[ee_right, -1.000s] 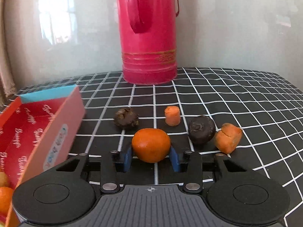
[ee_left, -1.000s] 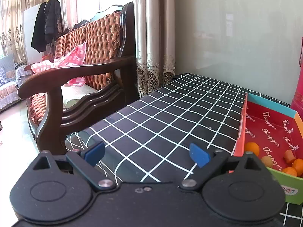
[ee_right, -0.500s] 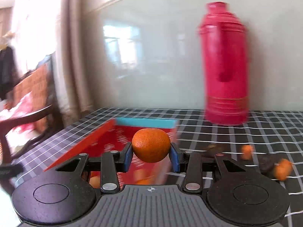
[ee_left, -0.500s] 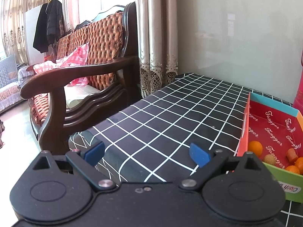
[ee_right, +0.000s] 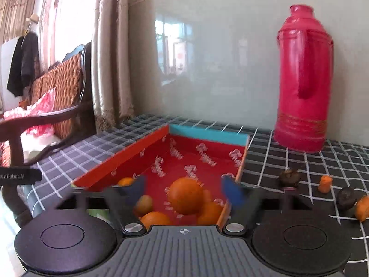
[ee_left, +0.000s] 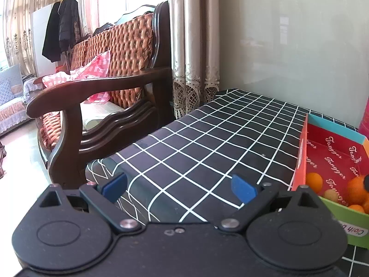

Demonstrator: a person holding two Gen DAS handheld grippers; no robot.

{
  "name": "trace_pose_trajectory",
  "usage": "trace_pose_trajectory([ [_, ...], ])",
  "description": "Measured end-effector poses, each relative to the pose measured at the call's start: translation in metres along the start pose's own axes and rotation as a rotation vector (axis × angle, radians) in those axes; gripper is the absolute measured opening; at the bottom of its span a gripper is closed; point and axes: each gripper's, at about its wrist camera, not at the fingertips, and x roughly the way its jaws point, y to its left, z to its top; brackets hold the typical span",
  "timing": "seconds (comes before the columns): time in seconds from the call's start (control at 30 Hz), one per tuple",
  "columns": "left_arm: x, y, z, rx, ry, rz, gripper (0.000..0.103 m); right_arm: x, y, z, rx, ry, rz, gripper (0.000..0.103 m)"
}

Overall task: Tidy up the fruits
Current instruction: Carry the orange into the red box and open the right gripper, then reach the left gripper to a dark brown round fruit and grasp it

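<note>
Meanwhile, from the left wrist camera, the left tongs (ee_left: 179, 185) hang with their blue pads wide apart and nothing between them, over the checked surface (ee_left: 207, 138) just left of the red box (ee_left: 302, 152). Only the box's near corner shows; the frame edge cuts off the rest. Inside it lie several oranges (ee_left: 314, 181) and a paler round fruit whose kind is hard to tell. A wooden sofa (ee_left: 103, 87) stands beyond the surface's far-left edge, away from the box.

From the right wrist camera, the right tongs (ee_right: 183, 190) sit above the near end of the box (ee_right: 129, 154). Their jaws have just been opening, and the pads now stand clear of the orange (ee_right: 185, 195), which is between them but unclasped and appears to be falling toward the box floor. The pads are smeared by motion blur, so their exact edges are unclear. In my judgement the risk is a bounce: the orange could strike the fruit piled at the near end and roll over the low wall onto the surface. Right of the box, still on the surface, wait two dark fruits (ee_right: 288, 177), possibly mangosteens, and orange pieces (ee_right: 325, 183) too small to name; one is cut by the tongs' body. A red thermos (ee_right: 304, 87) stands behind the box's right corner.
</note>
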Motion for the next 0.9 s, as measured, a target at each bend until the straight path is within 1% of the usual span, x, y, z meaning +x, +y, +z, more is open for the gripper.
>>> trace_pose_trajectory([
  [0.17, -0.004, -0.009, 0.0, 0.006, -0.007, -0.018, 0.091, -0.012, -0.013, 0.003, 0.031, -0.032, -0.054, 0.08],
  [0.37, -0.012, -0.034, -0.002, 0.043, -0.026, -0.063, 0.091, -0.023, -0.044, 0.003, 0.094, -0.028, -0.194, 0.08],
  [0.47, -0.02, -0.052, -0.004, 0.072, -0.052, -0.102, 0.091, -0.03, -0.065, 0.001, 0.13, -0.018, -0.291, 0.083],
  [0.6, -0.032, -0.082, -0.008, 0.116, -0.088, -0.174, 0.091, -0.043, -0.094, -0.002, 0.165, -0.02, -0.469, 0.095],
  [0.63, -0.035, -0.09, -0.009, 0.129, -0.099, -0.191, 0.091, -0.047, -0.101, -0.002, 0.174, -0.021, -0.514, 0.096],
  [0.73, -0.047, -0.118, -0.014, 0.17, -0.141, -0.255, 0.091, -0.059, -0.126, -0.005, 0.219, -0.007, -0.616, 0.097],
  [0.9, -0.061, -0.162, -0.022, 0.235, -0.177, -0.359, 0.091, -0.082, -0.165, -0.013, 0.298, 0.029, -0.76, 0.097],
])
